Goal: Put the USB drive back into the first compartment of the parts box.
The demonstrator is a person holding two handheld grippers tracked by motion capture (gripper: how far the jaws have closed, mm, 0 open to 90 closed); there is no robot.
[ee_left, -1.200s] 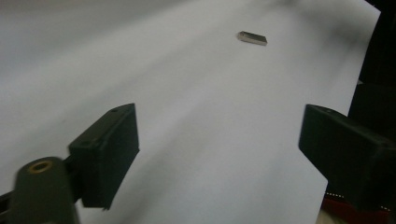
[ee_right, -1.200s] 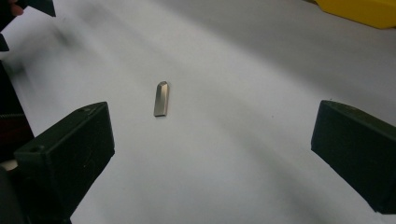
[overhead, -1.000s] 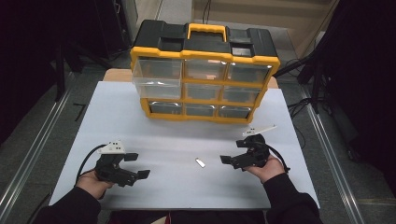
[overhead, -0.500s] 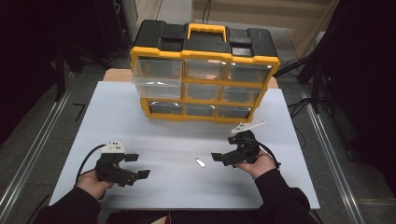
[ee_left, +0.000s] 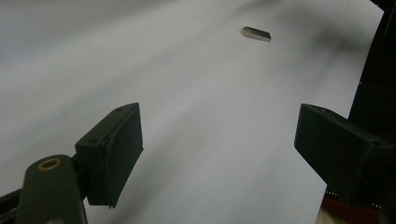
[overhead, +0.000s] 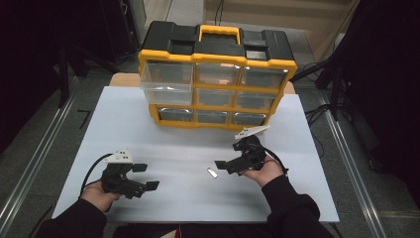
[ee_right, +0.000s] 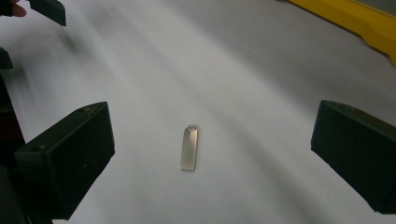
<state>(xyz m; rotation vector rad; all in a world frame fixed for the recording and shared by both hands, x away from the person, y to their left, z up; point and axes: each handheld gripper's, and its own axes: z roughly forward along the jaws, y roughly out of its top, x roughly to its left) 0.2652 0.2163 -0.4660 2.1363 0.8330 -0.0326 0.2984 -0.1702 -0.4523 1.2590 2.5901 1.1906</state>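
From the high view, a person holds a tool in each hand over a white table (overhead: 307,198). The left gripper (overhead: 144,176) sits near the table's front edge with its jaws apart and nothing between them. The right gripper (overhead: 224,165) points toward the left one, and its jaws are apart too. A small metal piece (overhead: 212,173) lies flat on the table just in front of the right gripper's tips, not touching them. Behind the right gripper, farther back on the table, stands a yellow and black drawer box (overhead: 216,79) with clear drawers. No words can be read on it.

In the left gripper view, the two black jaws stand wide apart with bare white table between them; they have just been closing a little. The small metal piece (ee_left: 256,33) lies far ahead and a bit to the right.

In the right gripper view, the small metal piece (ee_right: 189,149) lies on the table between the two wide-open black jaws, well apart from both. It is thin, silver and long. No writing shows on it. A yellow edge of the drawer box (ee_right: 355,23) is far ahead on the right.
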